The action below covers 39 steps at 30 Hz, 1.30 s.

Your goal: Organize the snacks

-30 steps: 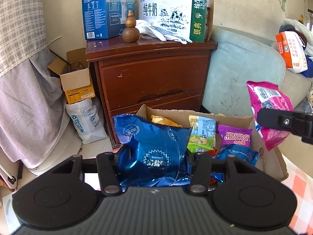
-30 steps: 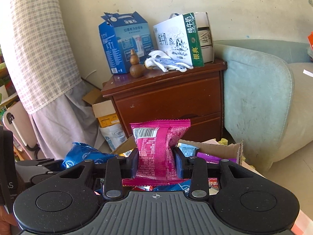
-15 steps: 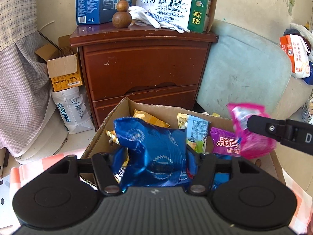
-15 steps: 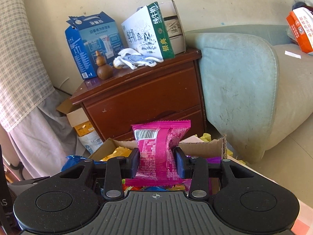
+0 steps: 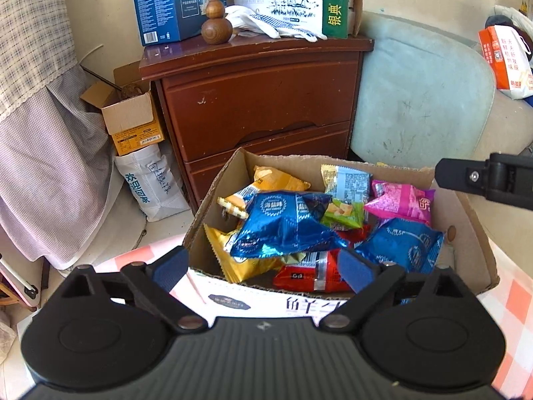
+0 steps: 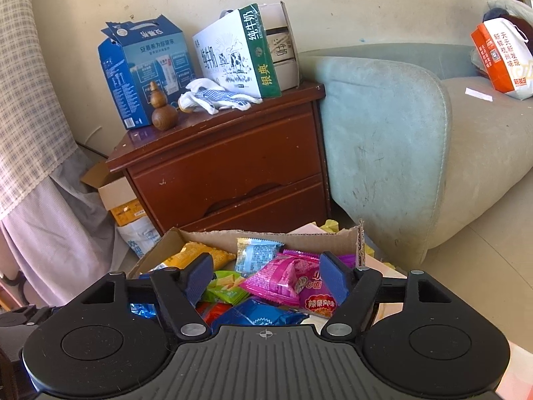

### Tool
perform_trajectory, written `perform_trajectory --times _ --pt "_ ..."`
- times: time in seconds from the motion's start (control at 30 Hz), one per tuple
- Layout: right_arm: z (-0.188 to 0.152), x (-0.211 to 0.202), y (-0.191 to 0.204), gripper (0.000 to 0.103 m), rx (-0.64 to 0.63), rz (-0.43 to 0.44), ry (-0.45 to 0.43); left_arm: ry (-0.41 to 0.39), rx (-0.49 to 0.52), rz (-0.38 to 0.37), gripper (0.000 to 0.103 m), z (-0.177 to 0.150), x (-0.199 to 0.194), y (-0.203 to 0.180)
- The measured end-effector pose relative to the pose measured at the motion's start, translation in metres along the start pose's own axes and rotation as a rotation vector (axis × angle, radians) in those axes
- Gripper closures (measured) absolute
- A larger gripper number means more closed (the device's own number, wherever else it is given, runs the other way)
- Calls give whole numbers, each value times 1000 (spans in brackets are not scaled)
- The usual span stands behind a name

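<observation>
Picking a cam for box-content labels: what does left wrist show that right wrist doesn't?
Left wrist only: the box floor, with the red packet, the yellow packet at the near wall and the big blue packet in full.

Right wrist only: the sofa seat.

Both: cardboard box, pink packet, nightstand, and each view's own open fingers.

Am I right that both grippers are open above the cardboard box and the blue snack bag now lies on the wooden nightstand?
Not quite. Both the left gripper and the right gripper are open above the cardboard box, but the blue snack bag lies inside that box on the other snacks, not on the wooden nightstand. The left wrist view shows it.
</observation>
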State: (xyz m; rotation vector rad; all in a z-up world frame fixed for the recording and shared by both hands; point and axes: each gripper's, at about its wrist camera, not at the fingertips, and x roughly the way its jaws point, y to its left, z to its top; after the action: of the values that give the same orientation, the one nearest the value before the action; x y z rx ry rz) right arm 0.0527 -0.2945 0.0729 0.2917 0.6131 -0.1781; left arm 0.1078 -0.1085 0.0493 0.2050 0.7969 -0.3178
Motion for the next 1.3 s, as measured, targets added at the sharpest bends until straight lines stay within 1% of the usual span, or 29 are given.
perform_trajectory --times 0.17,0.3,0.43,0.53,0.63,0.77,1.0,1.13,1.3 --pt "-9 -9 7 23 -9 -8 53 55 -2 10 7 -15 -14 8" --pt "-20 -19 10 18 -38 -42 82 58 33 17 6 -22 -26 6" --pt "-30 -25 7 13 -52 -108 124 45 97 49 4 -25 -31 -1" --pt "-34 -23 7 12 -89 -149 143 54 119 60 4 -25 -29 -3" --pt "-37 -19 6 9 -119 -177 152 65 113 62 4 -24 -26 -2" --pt "-39 -12 8 9 -138 -198 182 69 91 60 4 -20 -24 -2" --pt "-43 -8 15 6 -182 -226 191 84 44 88 4 -14 -18 2" --pt "-45 -5 14 6 -178 -234 205 87 44 102 4 -14 -16 0" --pt "-45 -5 17 5 -182 -228 202 93 54 94 4 -14 -13 -6"
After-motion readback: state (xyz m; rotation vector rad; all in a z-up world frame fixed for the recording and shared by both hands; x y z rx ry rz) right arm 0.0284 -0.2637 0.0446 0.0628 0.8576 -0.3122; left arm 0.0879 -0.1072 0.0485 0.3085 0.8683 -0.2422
